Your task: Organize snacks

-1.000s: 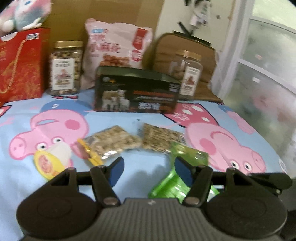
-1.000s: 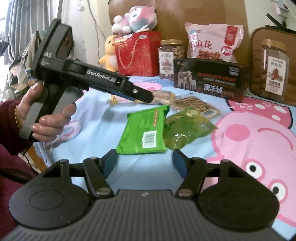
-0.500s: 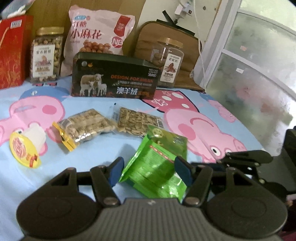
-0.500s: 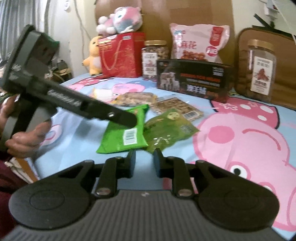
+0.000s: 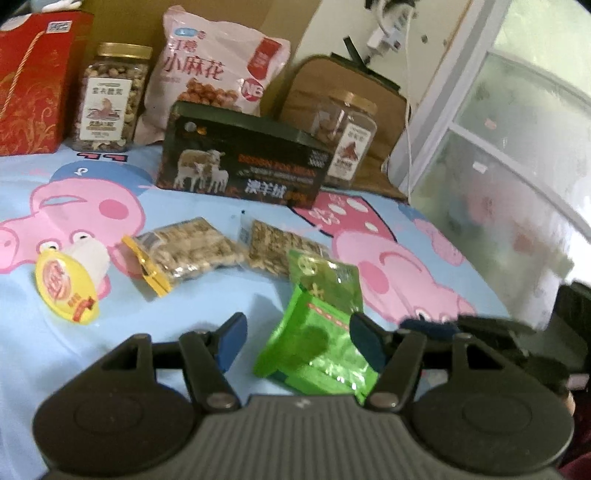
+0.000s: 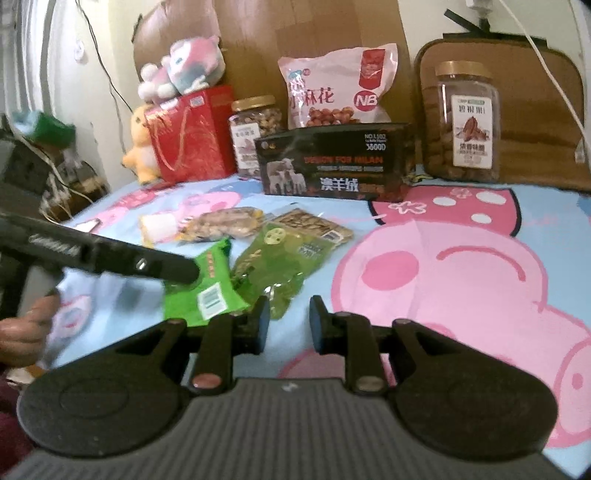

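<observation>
A light blue cloth (image 6: 461, 206) printed with large pink cartoon pigs covers the table. Behind it stands a cream wall (image 5: 332, 26), with a wide sheet of brown cardboard (image 6: 332, 26) leaning against it. A white plug (image 5: 384, 35) sits on the wall and its white cable (image 5: 408, 122) hangs down past a tan padded cushion (image 6: 535, 92) propped upright. To the right, a white-framed window of frosted glass (image 5: 517, 155) lets in pale, soft daylight. At the far left hangs a light curtain (image 6: 14, 55), with dark cluttered wires (image 6: 55, 173) below it.
</observation>
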Available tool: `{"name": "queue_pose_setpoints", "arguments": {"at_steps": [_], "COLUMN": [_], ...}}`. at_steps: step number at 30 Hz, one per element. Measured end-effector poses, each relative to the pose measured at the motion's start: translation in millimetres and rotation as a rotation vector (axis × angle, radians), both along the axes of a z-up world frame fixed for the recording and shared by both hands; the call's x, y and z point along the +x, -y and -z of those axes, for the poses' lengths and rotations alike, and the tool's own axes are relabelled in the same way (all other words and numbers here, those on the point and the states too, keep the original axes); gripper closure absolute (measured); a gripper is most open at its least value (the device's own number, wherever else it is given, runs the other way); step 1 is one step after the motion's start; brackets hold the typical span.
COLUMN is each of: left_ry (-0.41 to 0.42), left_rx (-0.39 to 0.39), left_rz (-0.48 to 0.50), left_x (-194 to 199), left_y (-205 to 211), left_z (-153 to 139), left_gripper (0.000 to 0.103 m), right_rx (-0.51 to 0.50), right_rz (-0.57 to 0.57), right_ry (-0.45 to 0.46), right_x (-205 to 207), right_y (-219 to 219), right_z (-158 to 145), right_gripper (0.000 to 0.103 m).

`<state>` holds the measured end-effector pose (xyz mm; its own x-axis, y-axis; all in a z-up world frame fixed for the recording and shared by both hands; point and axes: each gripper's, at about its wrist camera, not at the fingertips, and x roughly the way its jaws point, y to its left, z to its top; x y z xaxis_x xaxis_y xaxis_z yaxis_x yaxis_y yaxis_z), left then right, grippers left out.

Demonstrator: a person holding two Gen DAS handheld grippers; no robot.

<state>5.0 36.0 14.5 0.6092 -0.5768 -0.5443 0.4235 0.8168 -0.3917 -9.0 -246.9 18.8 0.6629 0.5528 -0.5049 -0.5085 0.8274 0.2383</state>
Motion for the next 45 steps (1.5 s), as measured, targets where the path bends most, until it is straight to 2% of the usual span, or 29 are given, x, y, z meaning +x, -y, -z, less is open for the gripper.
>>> {"name": "queue_pose_setpoints", "arguments": {"at_steps": [2, 3, 7, 10, 14, 16, 18, 22, 26, 30, 34, 36, 39, 40, 43, 44, 45], "left_ry": [-0.001, -0.004, -0.02, -0.045, -0.014, -0.013, -0.012, 0.016, 0.048, -0.01, 0.005, 0.019, 0.021, 0.015, -0.018, -0.033, -0.049], "left_rx": [-0.016, -0.021, -0.016, 0.003, 0.033, 0.021, -0.002, -0.047, -0.014, -0.015, -0.012, -0.024, -0.026, -0.021, -0.01, -0.008, -0.009], "left_rz": [-0.004, -0.001, 0.022, 0.038, 0.022, 0.007, -0.002, 0.002, -0.023, -0.038, -0.056, -0.068, -0.073, -0.075, -0.064, -0.056, -0.046], "left_x": [2, 3, 5, 4, -2, -3, -2, -7, -10, -4, -6, -6, -4, -2, 2, 3, 4], "left_y": [-3, -2, 4, 11, 15, 11, 5, -4, -5, -11, -18, -22, -25, -24, -20, -18, -16], "left_z": [-1, -1, 3, 11, 12, 11, 7, -6, -10, 0, 0, -5, -7, -5, 4, 8, 12], "left_gripper": [0.035, 0.035, 0.035, 0.04, 0.043, 0.045, 0.047, 0.048, 0.049, 0.049, 0.044, 0.038, 0.036, 0.036, 0.041, 0.048, 0.051], "right_rx": [0.018, 0.009, -0.076, -0.13, -0.14, -0.124, -0.127, -0.143, -0.125, -0.183, -0.172, -0.171, -0.173, -0.174, -0.194, -0.201, -0.206], "right_rz": [-0.041, -0.066, -0.149, -0.183, -0.212, -0.225, -0.244, -0.243, -0.241, -0.181, -0.133, -0.142, -0.168, -0.178, -0.212, -0.218, -0.222], "right_ry": [-0.001, 0.007, 0.022, 0.038, 0.056, 0.049, 0.05, 0.092, 0.109, 0.14, 0.123, 0.123, 0.138, 0.14, 0.139, 0.138, 0.14], "right_x": [-8, -13, -20, -18, -14, -12, -12, -16, -10, -8, -3, -4, -8, -8, -5, -3, -2], "right_y": [1, -1, -24, -42, -55, -58, -60, -66, -70, -74, -64, -61, -65, -67, -78, -81, -84], "right_z": [-2, -2, 0, 5, 5, 4, 3, -2, -6, -3, -3, -3, -4, -4, 0, 2, 4], "right_gripper": [0.049, 0.046, 0.046, 0.046, 0.047, 0.052, 0.064, 0.068, 0.068, 0.068, 0.067, 0.063, 0.051, 0.05, 0.049, 0.049, 0.048]}}
